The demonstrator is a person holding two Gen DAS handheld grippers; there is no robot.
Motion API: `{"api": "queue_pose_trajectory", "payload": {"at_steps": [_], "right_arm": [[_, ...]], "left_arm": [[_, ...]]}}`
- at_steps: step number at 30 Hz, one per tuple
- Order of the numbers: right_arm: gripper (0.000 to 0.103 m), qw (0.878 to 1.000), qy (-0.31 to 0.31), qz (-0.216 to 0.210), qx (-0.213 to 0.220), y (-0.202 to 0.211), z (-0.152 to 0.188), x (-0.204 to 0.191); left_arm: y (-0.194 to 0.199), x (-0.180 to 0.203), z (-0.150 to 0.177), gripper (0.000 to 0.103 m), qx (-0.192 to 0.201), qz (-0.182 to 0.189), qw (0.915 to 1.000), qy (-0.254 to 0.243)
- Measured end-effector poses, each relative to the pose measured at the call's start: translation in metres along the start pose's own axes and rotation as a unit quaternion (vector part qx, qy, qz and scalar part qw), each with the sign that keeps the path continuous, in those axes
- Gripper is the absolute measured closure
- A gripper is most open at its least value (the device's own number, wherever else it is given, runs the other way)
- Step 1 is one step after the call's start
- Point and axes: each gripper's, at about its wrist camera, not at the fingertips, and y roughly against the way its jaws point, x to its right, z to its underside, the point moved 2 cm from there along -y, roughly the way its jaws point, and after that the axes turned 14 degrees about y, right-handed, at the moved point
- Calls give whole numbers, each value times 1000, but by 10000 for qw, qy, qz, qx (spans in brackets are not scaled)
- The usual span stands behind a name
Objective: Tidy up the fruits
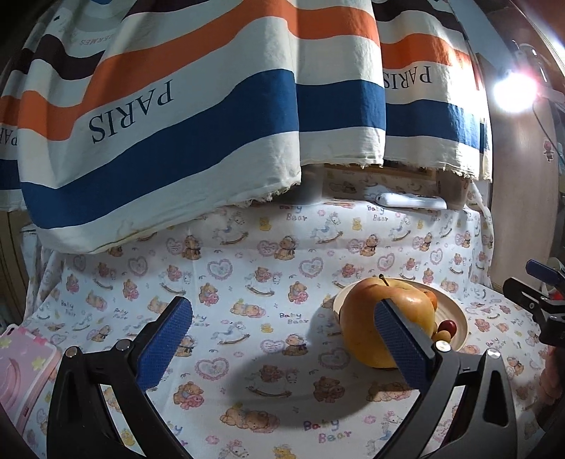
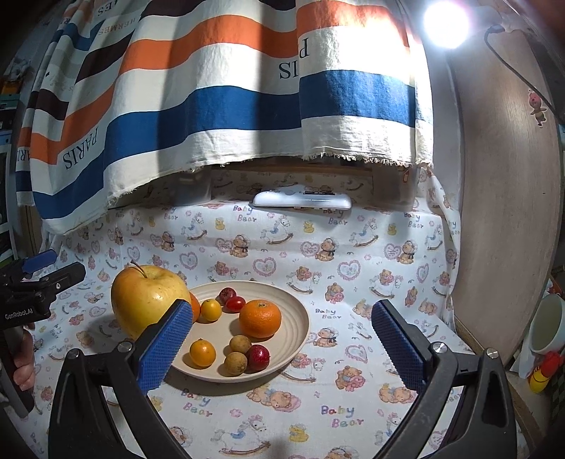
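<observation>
- The left gripper has its two blue pads wide apart, and it holds nothing.
- The right gripper is wide apart too, with nothing between its pads.
- A big yellow apple sits on the cloth, at the left of the right wrist view, touching the left edge of the plate.
- In the left wrist view the apple is at the lower right, partly behind the right pad.
- The plate is near the middle of the right wrist view. It is round and cream.
- On the plate are an orange, two small yellow fruits, two small brown ones, a red one at the front, and little red ones at the back.
- A white remote lies far back on the cloth, under the striped curtain.
- A bright lamp shines in the upper right.
- A cup stands at the right edge.
- A pink thing shows at the lower left of the left wrist view.
</observation>
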Motion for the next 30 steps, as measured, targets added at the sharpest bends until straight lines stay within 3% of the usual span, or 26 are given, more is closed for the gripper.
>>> {"api": "queue_pose_trajectory", "payload": {"at_steps": [30], "right_arm": [[1,10000,-1,-10,9,-1,0,4]], "left_arm": [[0,1,-2,1,2,3,10000,-33]]}}
